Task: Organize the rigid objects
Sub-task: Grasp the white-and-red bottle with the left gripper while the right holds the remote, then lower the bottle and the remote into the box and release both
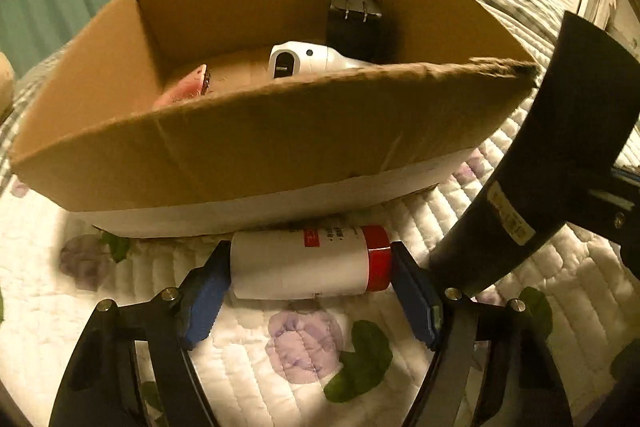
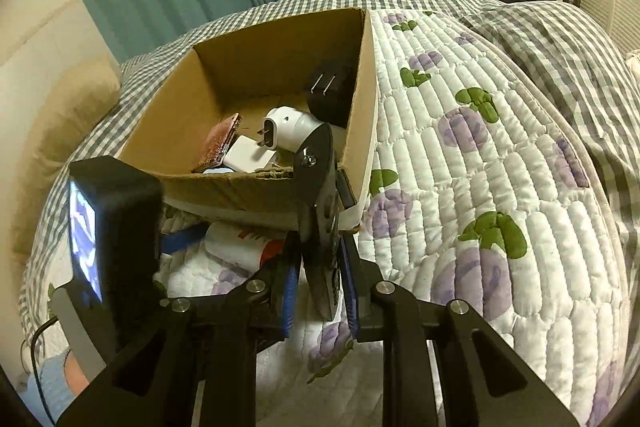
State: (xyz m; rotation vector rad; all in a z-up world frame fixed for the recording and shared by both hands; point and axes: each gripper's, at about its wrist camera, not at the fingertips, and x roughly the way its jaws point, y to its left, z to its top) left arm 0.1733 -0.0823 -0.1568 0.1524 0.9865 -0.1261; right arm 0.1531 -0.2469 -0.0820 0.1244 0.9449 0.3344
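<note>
On the bed (image 2: 500, 155), quilt with purple flowers, sits an open cardboard box (image 1: 248, 147), already partly filled: a black plug adapter (image 1: 354, 27) upright in the far corner, a white charger (image 1: 308, 61), a pink flat item (image 1: 188, 89), plus a white block (image 2: 250, 155) seen from the right wrist view. Left to do, by my read: two things not yet in the box. A white bottle with red cap (image 1: 308, 267) lies on its side on the quilt just beside the box's near wall, between the left gripper (image 1: 310, 281) fingers, pads touching or nearly touching both ends, so grasping or about to. Right gripper (image 2: 320, 267) fingers clenched on a long black object (image 2: 320, 187), probably a remote, raised near the box's near corner, tilted toward it.
</note>
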